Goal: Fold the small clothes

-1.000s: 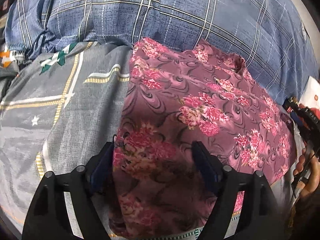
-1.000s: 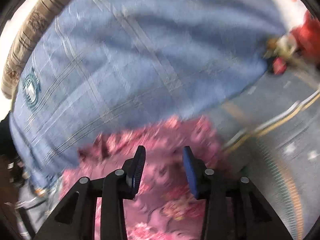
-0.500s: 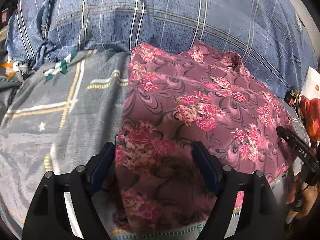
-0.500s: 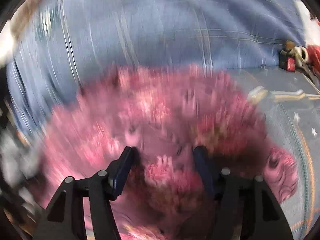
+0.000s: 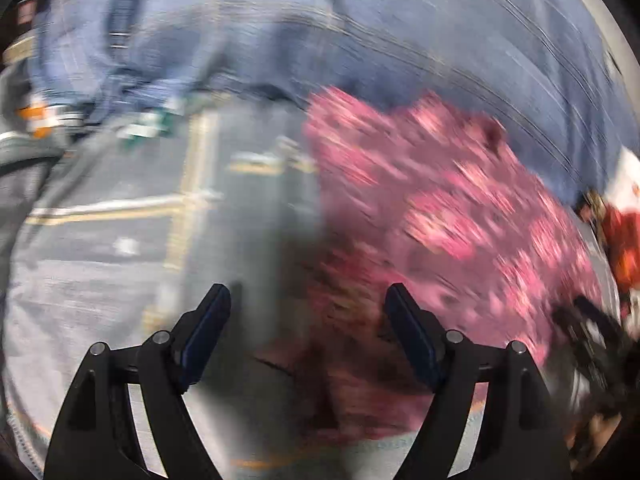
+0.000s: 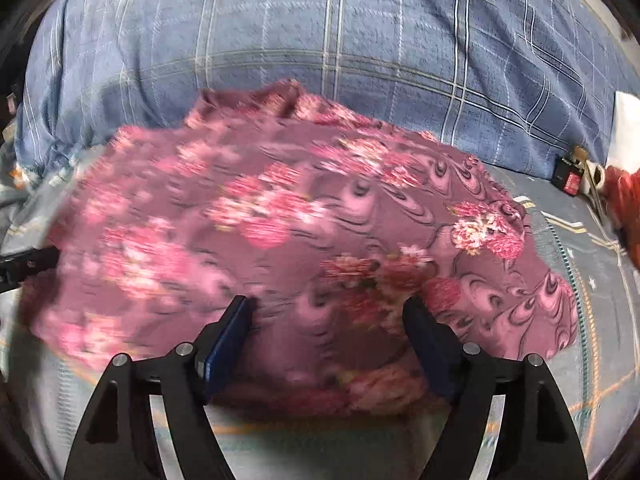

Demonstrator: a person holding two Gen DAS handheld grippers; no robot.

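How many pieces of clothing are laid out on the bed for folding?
1. A pink floral garment lies on the grey bedsheet, its far edge against the blue plaid pillow. A red item at the right edge is too cropped to identify.

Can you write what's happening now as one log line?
step: folding | left tool: open | right tool: just opened, over pink floral garment | surface: grey bedsheet

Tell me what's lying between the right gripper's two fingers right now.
The pink floral garment: in the right wrist view its near edge lies between the open fingers of the right gripper, whose jaws have just been opening.
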